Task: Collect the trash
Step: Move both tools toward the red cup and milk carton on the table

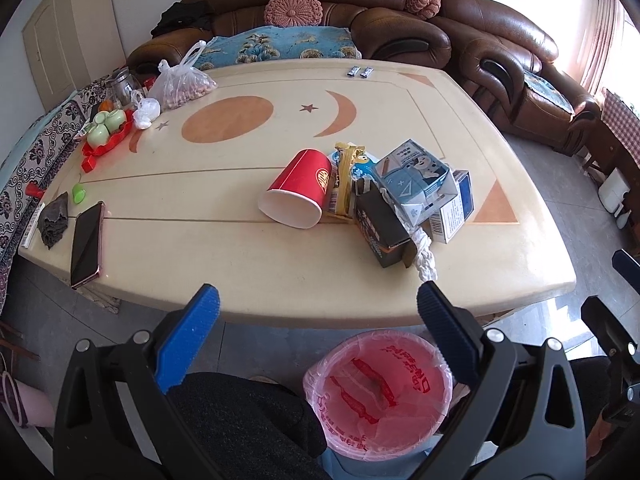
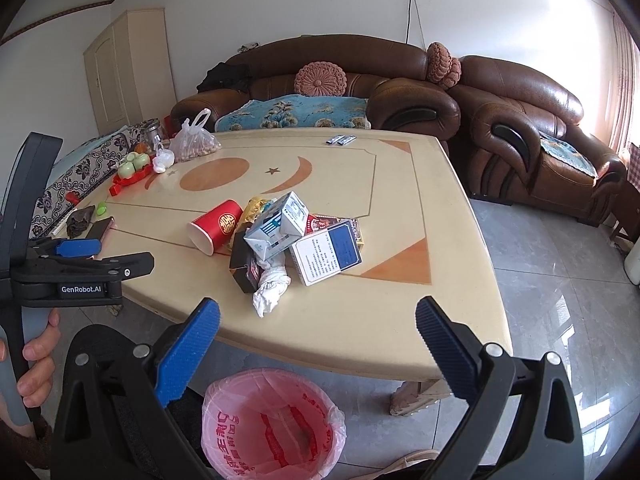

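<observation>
A pile of trash lies on the cream table: a tipped red paper cup, a yellow snack wrapper, a crumpled blue-white carton, a white-blue box, a black box and a white tissue wad. The same cup, carton, white-blue box and tissue show in the right wrist view. A bin with a pink liner stands on the floor below the table's near edge. My left gripper and right gripper are open and empty, held above the bin.
A phone, dark cloth, green cap, red tray with green cups, a plastic bag of nuts and two small packets lie on the table. Brown sofas stand behind it.
</observation>
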Available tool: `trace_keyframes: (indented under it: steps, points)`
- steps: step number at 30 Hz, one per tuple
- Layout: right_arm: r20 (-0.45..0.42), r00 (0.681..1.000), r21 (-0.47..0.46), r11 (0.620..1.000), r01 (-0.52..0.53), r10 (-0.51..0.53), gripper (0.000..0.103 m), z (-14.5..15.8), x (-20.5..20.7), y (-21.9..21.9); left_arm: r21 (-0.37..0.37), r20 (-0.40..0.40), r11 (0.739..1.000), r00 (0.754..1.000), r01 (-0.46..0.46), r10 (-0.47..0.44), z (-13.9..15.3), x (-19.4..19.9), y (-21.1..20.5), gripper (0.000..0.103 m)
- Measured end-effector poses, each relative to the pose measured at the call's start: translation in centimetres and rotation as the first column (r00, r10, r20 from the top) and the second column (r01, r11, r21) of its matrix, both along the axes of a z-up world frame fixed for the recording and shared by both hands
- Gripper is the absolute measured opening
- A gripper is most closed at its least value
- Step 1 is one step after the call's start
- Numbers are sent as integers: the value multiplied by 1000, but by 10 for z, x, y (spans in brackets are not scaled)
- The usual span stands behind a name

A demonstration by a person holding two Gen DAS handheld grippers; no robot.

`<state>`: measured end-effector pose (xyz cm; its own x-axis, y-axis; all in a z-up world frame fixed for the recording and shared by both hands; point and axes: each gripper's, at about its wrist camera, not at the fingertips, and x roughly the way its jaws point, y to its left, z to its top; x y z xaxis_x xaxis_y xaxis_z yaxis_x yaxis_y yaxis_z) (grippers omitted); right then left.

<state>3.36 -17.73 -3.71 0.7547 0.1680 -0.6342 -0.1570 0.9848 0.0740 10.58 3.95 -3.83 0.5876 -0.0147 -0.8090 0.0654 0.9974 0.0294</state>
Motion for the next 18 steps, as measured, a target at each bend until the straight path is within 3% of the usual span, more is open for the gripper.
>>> trace_keyframes:
  steps: [8,18]
  points:
    - [-29,999,9,1000,-18,18,96,-6,24,3,9,-34,1000,999,-1,1,-8,30,6,97]
    - [-48,996,-31,997,-77,76,96,-14,58,25,78,-50,996,998,39,-35,-17,69,6,97]
